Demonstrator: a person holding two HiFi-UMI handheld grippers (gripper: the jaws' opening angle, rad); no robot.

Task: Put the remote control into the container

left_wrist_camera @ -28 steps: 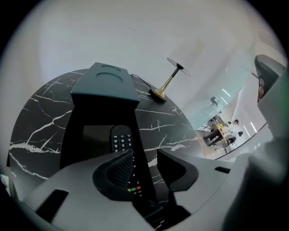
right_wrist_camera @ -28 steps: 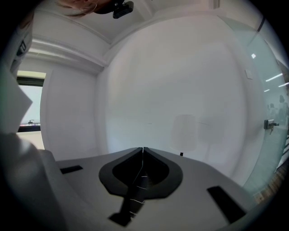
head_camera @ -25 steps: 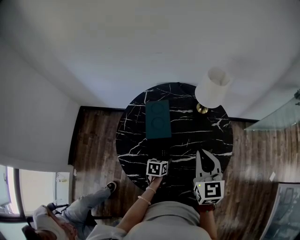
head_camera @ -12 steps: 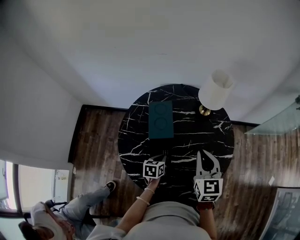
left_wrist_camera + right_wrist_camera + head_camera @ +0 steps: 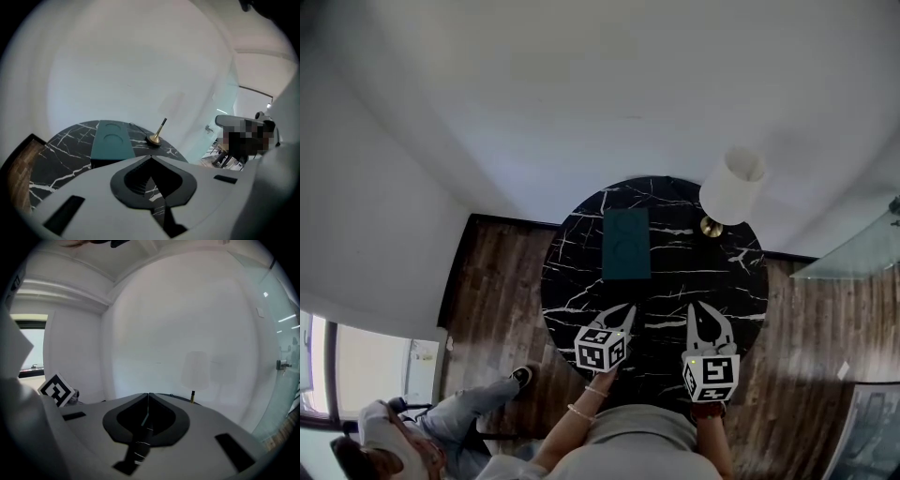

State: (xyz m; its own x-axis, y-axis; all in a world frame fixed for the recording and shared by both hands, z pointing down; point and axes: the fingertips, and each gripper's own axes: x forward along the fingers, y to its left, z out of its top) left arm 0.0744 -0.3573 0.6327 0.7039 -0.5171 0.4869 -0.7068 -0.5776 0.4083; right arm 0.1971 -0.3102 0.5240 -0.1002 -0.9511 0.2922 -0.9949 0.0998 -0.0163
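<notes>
Looking down, you see a round black marble table [image 5: 572,281] on a dark wood floor [image 5: 492,272], with white walls [image 5: 581,94] behind. The teal container [image 5: 626,244] lies on its far half, a white-shaded lamp [image 5: 731,186] to its right; 1 person [image 5: 412,436] sits lower left. Your left tongs [image 5: 151,157] and right tongs [image 5: 148,394] are both clenched, tips together; the remote control can't be picked out.

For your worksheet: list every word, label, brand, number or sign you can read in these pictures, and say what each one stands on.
No readable text in any view.
Left marker cube, right marker cube: black-and-white square codes, no letters or numbers.
Container, lamp, table: no print visible.
</notes>
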